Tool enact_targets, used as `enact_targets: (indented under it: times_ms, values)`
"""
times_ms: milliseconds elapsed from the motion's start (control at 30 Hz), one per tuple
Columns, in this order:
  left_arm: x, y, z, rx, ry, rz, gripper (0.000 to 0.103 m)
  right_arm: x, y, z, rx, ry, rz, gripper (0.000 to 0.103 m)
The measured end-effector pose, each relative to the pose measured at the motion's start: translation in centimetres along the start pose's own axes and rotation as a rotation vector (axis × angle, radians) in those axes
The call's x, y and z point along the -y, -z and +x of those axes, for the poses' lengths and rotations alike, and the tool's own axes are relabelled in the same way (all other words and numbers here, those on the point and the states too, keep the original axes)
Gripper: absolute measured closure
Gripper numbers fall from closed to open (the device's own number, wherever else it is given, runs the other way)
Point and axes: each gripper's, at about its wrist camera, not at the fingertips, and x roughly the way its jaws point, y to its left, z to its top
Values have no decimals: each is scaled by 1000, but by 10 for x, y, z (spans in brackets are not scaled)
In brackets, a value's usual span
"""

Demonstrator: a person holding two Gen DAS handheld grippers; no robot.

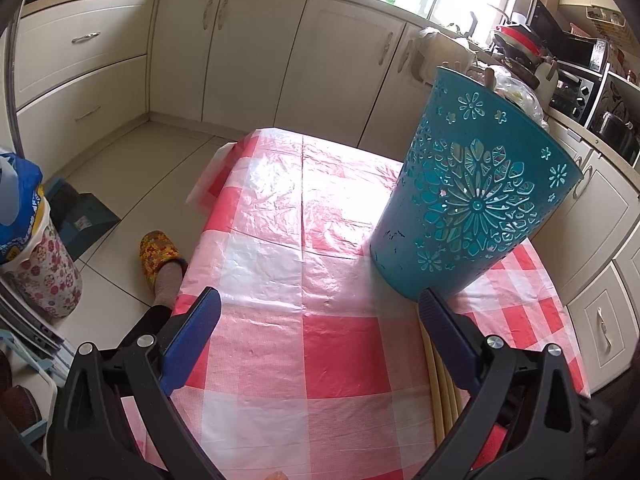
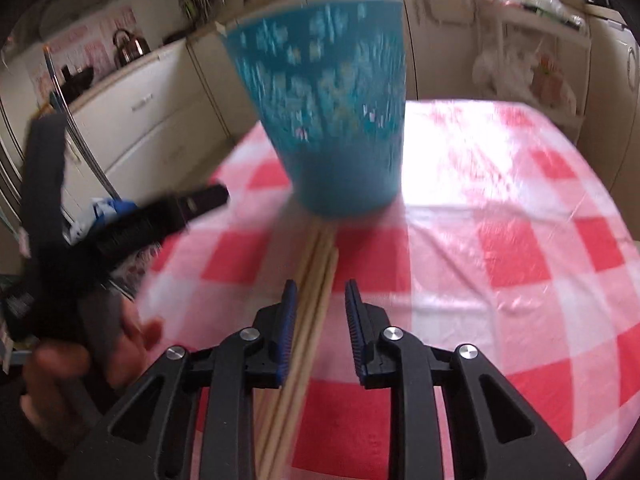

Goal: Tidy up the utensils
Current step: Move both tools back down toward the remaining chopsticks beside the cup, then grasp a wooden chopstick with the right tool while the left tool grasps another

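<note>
A teal cut-out plastic holder (image 1: 472,204) stands upright on the red and white checked tablecloth (image 1: 300,300); it also shows, blurred, in the right wrist view (image 2: 332,116). Several wooden chopsticks (image 2: 310,304) lie on the cloth, tips toward the holder's base; they also show in the left wrist view (image 1: 440,392) under the right finger. My left gripper (image 1: 320,312) is open wide and empty, left of the holder. My right gripper (image 2: 320,294) is open, its jaws on either side of the chopsticks, which lie against the left finger.
The left gripper and the hand holding it (image 2: 80,344) show at the left of the right wrist view. Cream kitchen cabinets (image 1: 256,56) ring the table. A slippered foot (image 1: 160,260) stands on the floor left of the table.
</note>
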Motion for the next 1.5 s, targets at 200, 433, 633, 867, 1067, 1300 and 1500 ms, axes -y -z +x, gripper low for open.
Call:
enact_targets:
  times_ms: [200, 433, 633, 867, 1067, 1300, 1500]
  values:
    - [0, 0, 0, -1, -2, 1, 8, -2, 1, 7, -45, 9, -14, 80]
    - [1, 0, 1, -1, 0, -4, 8, -6, 5, 7, -60, 24, -36, 81]
    - [2, 1, 2, -2, -2, -6, 8, 4, 2, 5, -59, 21, -22, 81]
    - [3, 2, 2, -4, -3, -6, 8, 10, 1, 4, -53, 15, 6, 81]
    - [6, 2, 3, -15, -5, 7, 8, 4, 2, 6, -55, 103, -80, 87]
    - [55, 18, 9, -115, -77, 315, 8, 16, 2, 3, -53, 118, -90, 97]
    - [94, 39, 18, -154, -144, 564, 8, 30, 1, 0, -48, 60, -30, 97]
